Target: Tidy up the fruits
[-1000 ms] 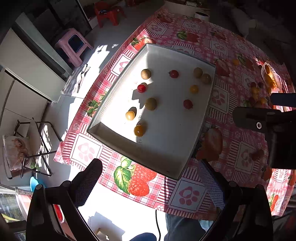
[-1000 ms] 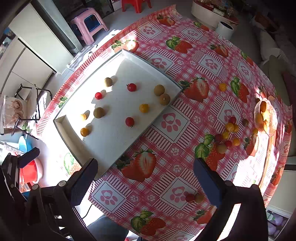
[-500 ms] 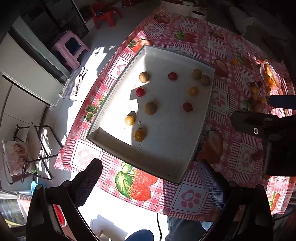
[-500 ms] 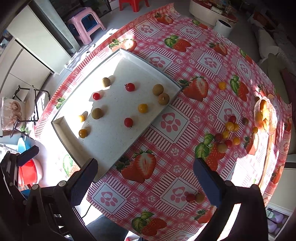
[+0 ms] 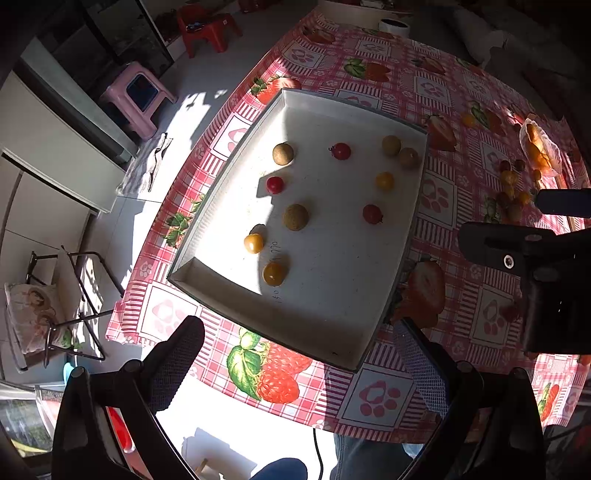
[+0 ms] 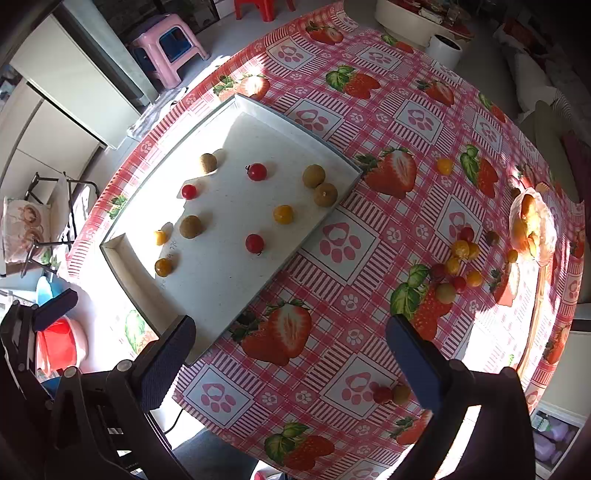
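A white rectangular tray [image 5: 343, 295] [image 6: 229, 291] lies on a pink strawberry-print tablecloth [image 6: 369, 110]. Inside it sit several small fruits: red tomatoes [image 6: 256, 172], yellow ones [image 6: 283, 214] and brown longans [image 6: 190, 226]. More loose fruits [image 6: 456, 264] are heaped on the cloth at the right, beside a bag of fruit [image 6: 532, 225]. Two more fruits [image 6: 391, 394] lie near the front edge. My left gripper [image 5: 299, 363] hangs open high above the tray's near end. My right gripper [image 6: 288, 354] is open too, above the cloth right of the tray. Neither holds anything.
The table's left edge drops to a sunlit floor with a pink stool [image 6: 168, 48], a red stool [image 5: 207, 26], white cabinets [image 5: 48, 136] and a wire rack [image 5: 66, 302]. A white bin [image 6: 445, 48] stands beyond the far edge. A person's legs [image 5: 284, 470] show below.
Both views have drifted slightly; the tray sits a little further left and lower in the left wrist view. No fruit has moved, and both grippers stay open.
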Motion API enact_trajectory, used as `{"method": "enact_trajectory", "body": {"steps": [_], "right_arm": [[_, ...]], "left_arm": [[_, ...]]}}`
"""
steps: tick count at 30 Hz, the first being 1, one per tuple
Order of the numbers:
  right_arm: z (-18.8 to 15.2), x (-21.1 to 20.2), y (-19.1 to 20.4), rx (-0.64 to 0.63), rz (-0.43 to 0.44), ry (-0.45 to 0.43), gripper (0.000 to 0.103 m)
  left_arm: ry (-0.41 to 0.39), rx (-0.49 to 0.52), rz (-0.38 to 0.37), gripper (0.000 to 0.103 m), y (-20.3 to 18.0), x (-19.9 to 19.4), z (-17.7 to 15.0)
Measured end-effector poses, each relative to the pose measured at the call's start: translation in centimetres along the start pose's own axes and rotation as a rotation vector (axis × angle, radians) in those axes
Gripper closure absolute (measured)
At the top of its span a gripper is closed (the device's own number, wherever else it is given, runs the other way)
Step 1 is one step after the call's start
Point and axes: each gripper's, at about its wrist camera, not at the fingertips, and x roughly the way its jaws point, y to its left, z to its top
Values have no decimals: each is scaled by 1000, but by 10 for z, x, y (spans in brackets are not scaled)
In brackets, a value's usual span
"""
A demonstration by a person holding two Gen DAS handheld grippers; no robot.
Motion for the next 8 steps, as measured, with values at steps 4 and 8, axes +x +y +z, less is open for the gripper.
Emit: {"method": "enact_trajectory", "body": {"steps": [4, 8], "right_arm": [[1, 2, -1, 2, -4, 3, 0], [3, 3, -1, 6, -3, 6, 0]], "left_arm": [[-9, 11, -1, 0, -1, 1, 2], [-20, 24, -16, 0, -2, 1, 4]]}}
